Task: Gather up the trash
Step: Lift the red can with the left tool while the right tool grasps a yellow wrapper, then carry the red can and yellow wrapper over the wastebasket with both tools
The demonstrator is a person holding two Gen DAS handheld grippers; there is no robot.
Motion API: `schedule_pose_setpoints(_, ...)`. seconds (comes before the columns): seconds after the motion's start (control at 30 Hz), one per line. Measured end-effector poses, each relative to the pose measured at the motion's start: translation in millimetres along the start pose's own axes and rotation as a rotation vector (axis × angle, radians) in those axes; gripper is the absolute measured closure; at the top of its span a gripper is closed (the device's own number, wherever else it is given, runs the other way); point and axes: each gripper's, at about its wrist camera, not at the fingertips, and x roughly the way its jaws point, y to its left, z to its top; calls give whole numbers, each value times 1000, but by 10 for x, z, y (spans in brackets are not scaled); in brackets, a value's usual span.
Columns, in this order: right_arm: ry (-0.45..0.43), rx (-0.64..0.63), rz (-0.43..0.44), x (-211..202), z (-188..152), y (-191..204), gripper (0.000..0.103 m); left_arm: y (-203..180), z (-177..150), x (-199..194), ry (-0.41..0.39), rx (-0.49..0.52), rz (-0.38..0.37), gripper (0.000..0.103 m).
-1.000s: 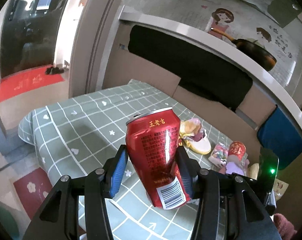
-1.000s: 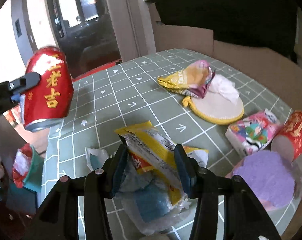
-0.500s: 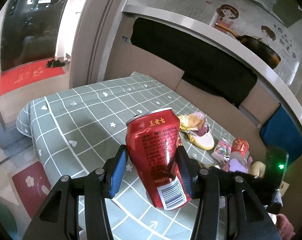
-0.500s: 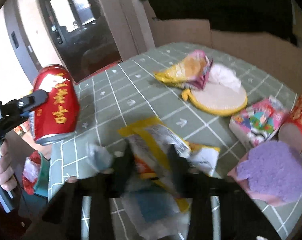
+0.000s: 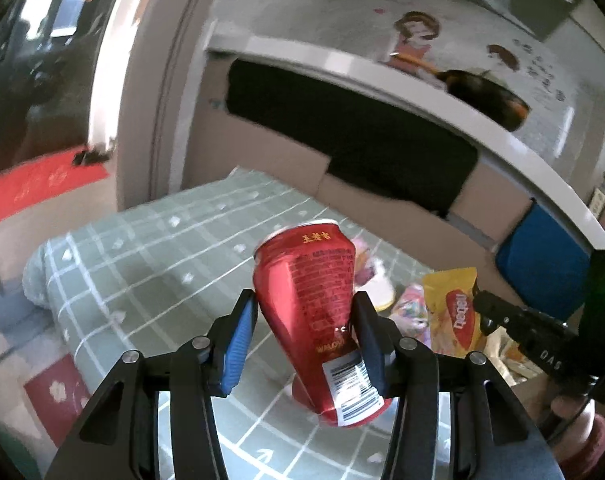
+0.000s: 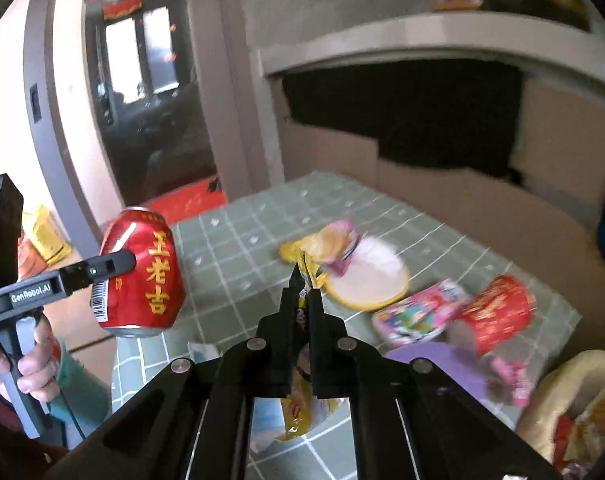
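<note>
Because the left gripper [image 5: 304,330] clamps the red can [image 5: 316,316] tilted, near its bottom, it may slip out. Pinched by the right gripper [image 6: 301,300] only at one edge, the yellow snack wrapper [image 6: 298,408] may tear free

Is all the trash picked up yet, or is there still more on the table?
Not yet. The left gripper is clamped on a red drink can, lifted off the table. The right gripper pinches a yellow snack wrapper. Still lying there: a pink packet, a red cup and a crumpled wrapper on a round pad.
</note>
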Motion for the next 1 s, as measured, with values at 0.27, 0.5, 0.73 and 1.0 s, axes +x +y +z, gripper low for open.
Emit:
schedule_pose_setpoints(0.27,-118,43,-74,-577,113,-205,98,-656,116,-41,-65,137,-41,54)
schedule_pose_setpoints(0.5,-167,59,-121,-856,52,-373,98,-1042,119,15,-55,200,-76,55)
schedule_pose_setpoints(0.73,-214,96,-178,-1144,-13,-577,98,-1442,81,140,-68,247,-136,54)
schedule_pose_setpoints(1.0,-266,173,-303,-1638,-164,-999,98,-2205,-59,403,-38,352,-272,55)
